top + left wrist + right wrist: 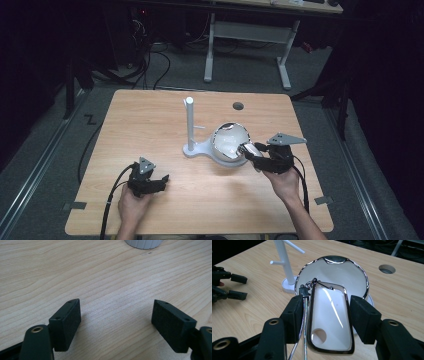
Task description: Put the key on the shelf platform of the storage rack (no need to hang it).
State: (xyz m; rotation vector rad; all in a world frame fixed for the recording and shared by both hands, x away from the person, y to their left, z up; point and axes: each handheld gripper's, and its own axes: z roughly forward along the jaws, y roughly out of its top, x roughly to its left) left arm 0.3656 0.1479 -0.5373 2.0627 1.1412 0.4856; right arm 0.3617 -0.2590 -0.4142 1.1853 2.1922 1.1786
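A white cup with a chrome rim (pixel 332 272) lies tipped toward me at the table's middle right (pixel 229 144). Its flat white, chrome-edged handle (pixel 330 320) has a round hole near my end. My right gripper (pixel 325 305) is shut on that handle, one pad on each long edge, with a thin chrome wire pressed under the left pad. From above, the right gripper (pixel 248 150) reaches the cup from the right. My left gripper (pixel 161 182) rests on the table at the front left, open, with bare wood between its pads (pixel 116 307).
A white stand (pixel 189 125) with a tall post and short side pegs (pixel 284 265) rises just left of the cup. A round hole (pixel 238 106) sits in the wooden tabletop (pixel 150 120) behind it. A white ribbed round thing (pixel 143 243) lies ahead of the left gripper.
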